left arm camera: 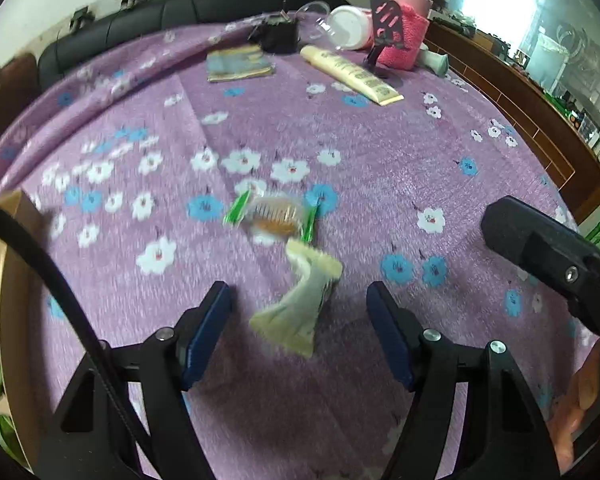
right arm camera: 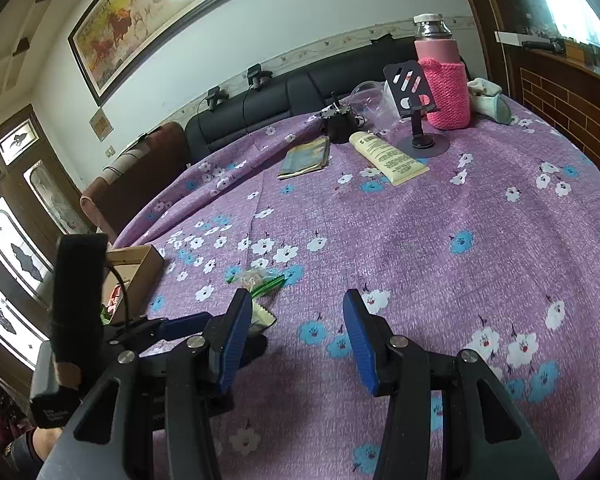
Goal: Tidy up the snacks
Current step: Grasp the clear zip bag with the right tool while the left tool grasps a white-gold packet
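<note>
Two snacks left on the cloth: a pale cream crinkle-edged wrapper and, just beyond it, a clear packet with green ends, both on the purple flowered tablecloth.
Nearer hand: your left gripper is over the cream wrapper; your right gripper sits off to the side, with only cloth ahead of it.
Direction from jaws: the cream wrapper lies between your left blue pads, nearer the far end of the gap, and touches neither.
Long axis: it runs roughly away from you along the fingers, slightly slanted, so the pads would close across its narrow width.
Left jaws: apart, nothing gripped.
Right jaws: apart and empty.
Drop-off: the brown cardboard box stands to your left, well apart from the wrapper.
Judgement: lower a little further before closing, or the pads may skim over the flat wrapper.
</note>
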`<state>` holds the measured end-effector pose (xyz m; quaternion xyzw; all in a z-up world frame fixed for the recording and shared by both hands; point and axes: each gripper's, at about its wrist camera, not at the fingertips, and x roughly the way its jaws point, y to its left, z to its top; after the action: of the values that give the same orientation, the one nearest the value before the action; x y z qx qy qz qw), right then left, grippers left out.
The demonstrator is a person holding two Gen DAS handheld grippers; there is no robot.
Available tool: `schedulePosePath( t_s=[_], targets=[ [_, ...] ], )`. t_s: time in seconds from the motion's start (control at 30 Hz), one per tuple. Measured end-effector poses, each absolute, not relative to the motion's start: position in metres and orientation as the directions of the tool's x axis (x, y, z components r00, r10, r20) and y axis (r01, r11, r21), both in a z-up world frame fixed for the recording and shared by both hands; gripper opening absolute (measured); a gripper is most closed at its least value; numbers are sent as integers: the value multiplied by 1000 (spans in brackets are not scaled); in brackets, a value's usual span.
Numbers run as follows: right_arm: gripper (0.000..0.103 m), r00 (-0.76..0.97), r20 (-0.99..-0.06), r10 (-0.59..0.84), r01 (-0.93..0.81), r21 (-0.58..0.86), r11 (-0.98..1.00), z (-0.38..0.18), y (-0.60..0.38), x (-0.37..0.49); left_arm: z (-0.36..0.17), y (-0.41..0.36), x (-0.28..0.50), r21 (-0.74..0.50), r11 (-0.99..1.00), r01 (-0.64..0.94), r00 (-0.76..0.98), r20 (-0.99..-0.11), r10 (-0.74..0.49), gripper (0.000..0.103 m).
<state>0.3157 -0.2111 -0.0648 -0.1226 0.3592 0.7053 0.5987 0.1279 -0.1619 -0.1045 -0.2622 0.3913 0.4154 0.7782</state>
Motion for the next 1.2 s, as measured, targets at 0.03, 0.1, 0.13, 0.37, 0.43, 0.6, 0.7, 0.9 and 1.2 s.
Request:
schedulePosePath(
  t_s=[0.03, 0.1, 0.13, 0.37, 0.43, 0.6, 0.7, 0.9, 1.2],
  targets=[
    [47, -252, -606, 754, -933, 358, -24, -66, -209, 316, -105, -161, 130, -76, 522, -849, 348, -825, 445, 66],
    [47, -253, -611, 750, -934, 356, -26, -68, -205, 316, -104, -160, 131, -58, 527, -848, 341, -821, 458, 53],
    [47, -254, -613, 748, -934, 356, -26, -69, -203, 316, -104, -159, 130, -51, 526, -849, 337, -819, 464, 43],
    [47, -277, -627, 728, -937, 343, -62, -73, -188, 308, -103, -157, 115, -75, 535, -842, 360, -816, 452, 23],
    [47, -297, -632, 715, -938, 332, -96, -73, -182, 300, -103, -158, 107, -90, 524, -847, 364, -817, 447, 23],
    [47, -310, -662, 682, -950, 234, -205, -74, -158, 271, -101, -161, 77, -141, 465, -874, 369, -815, 446, 23],
    [47, -297, -696, 653, -952, 166, -256, -81, -140, 255, -97, -162, 63, -156, 439, -885, 369, -811, 454, 22],
    [35, -293, -755, 586, -937, 104, -333, -97, -118, 236, -93, -162, 47, -182, 408, -895, 374, -804, 463, 22],
    [31, -244, -775, 583, -937, 34, -346, -104, -114, 221, -96, -164, 43, -193, 396, -898, 374, -809, 453, 22]
  ],
)
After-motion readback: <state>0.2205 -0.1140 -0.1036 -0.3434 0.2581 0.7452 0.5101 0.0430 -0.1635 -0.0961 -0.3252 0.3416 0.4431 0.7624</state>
